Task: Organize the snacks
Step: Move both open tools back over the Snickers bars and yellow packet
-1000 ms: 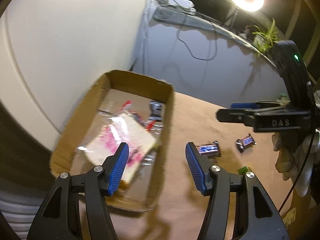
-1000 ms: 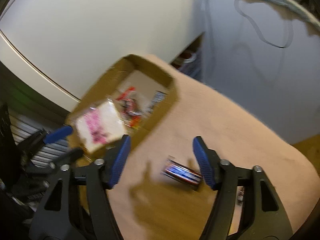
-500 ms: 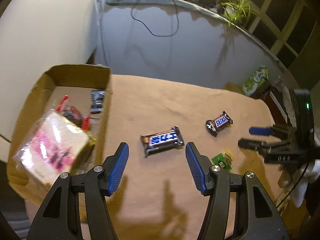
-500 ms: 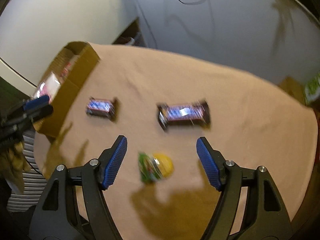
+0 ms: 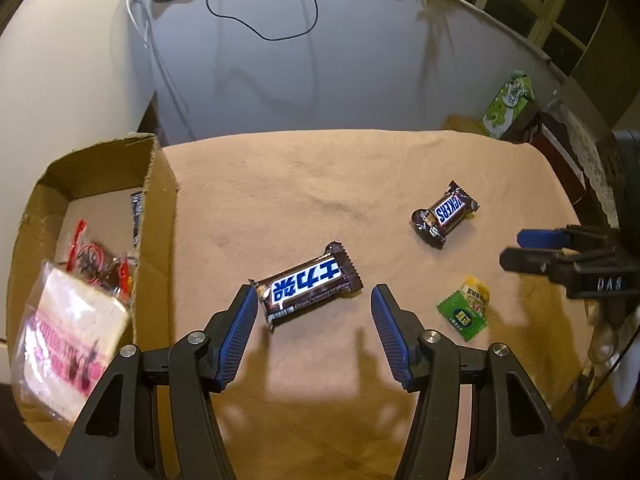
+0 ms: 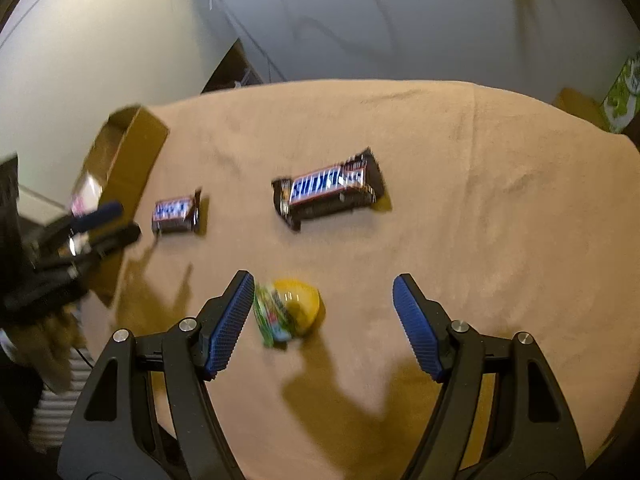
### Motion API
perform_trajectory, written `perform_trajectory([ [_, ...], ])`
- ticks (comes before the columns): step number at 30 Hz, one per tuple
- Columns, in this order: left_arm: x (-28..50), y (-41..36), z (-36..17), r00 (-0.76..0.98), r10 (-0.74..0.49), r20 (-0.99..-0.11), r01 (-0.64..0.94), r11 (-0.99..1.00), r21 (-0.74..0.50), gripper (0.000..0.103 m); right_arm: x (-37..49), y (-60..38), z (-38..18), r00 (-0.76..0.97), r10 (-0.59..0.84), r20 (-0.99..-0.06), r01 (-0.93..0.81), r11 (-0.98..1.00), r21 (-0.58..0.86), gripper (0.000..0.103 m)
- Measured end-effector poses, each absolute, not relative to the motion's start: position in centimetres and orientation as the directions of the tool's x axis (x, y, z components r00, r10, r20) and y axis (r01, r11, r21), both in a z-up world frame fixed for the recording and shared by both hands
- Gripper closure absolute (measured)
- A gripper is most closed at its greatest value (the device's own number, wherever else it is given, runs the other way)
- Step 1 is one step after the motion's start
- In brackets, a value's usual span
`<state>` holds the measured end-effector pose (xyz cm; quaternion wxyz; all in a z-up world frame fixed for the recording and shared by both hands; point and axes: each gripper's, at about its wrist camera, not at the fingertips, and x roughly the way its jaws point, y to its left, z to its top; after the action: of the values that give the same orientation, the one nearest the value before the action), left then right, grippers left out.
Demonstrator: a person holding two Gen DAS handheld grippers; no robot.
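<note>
Left gripper (image 5: pixel 314 312) points steeply down, jaws wide and empty, just short of the large Snickers bar (image 5: pixel 308 283) with white-panel blue lettering. Right gripper (image 6: pixel 323 308) likewise wide, empty, over the green-yellow candy packet (image 6: pixel 286 310). Mini bar (image 5: pixel 446 214) reads "SNICKERS". Cardboard box (image 5: pixel 158 208) sits left on the tan cloth (image 5: pixel 280 184).

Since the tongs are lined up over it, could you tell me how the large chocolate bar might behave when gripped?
The large chocolate bar lies flat, so it probably won't roll. Its glossy wrapper may slip against the pads. It looks fairly stiff, though the crimped ends would likely crumple.
</note>
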<state>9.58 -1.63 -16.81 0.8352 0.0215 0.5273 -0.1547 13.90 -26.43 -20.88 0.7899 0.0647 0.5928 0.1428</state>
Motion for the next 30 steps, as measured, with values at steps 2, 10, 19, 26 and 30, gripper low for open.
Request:
perform_trajectory([
  [2, 9.5, -1.8, -16.8, 0.393, -0.241, -0.887, 0.294, 0.947, -0.127, 0.046, 14.2, -26.5, -20.9, 0.257, 0.310, -0.915, -0.138, 0.949, 0.283, 0.028],
  [10, 9.3, -2.1, -17.3, 0.392, -0.229, -0.891, 0.294, 0.949, -0.114, 0.046, 13.3, -25.0, -23.3, 0.203, 0.278, -0.939, -0.183, 0.953, 0.242, 0.050],
  [19, 11.5, -3.1, -17.9, 0.382, -0.185, -0.906, 0.343, 0.938, -0.047, 0.046, 11.7, -21.1, -24.7, 0.194, 0.223, -0.955, -0.286, 0.944, 0.163, 0.050],
  [26, 12.3, -4.5, -19.1, 0.364, -0.167, -0.916, 0.398, 0.917, -0.009, 0.046, 11.1, -19.2, -25.1, 0.214, 0.168, -0.962, -0.351, 0.933, 0.085, 0.051],
  [30, 12.6, -5.2, -19.7, 0.328, -0.184, -0.926, 0.428, 0.903, -0.028, 0.043, 11.1, -19.8, -24.9, 0.212, 0.173, -0.962, -0.345, 0.934, 0.092, 0.063],
])
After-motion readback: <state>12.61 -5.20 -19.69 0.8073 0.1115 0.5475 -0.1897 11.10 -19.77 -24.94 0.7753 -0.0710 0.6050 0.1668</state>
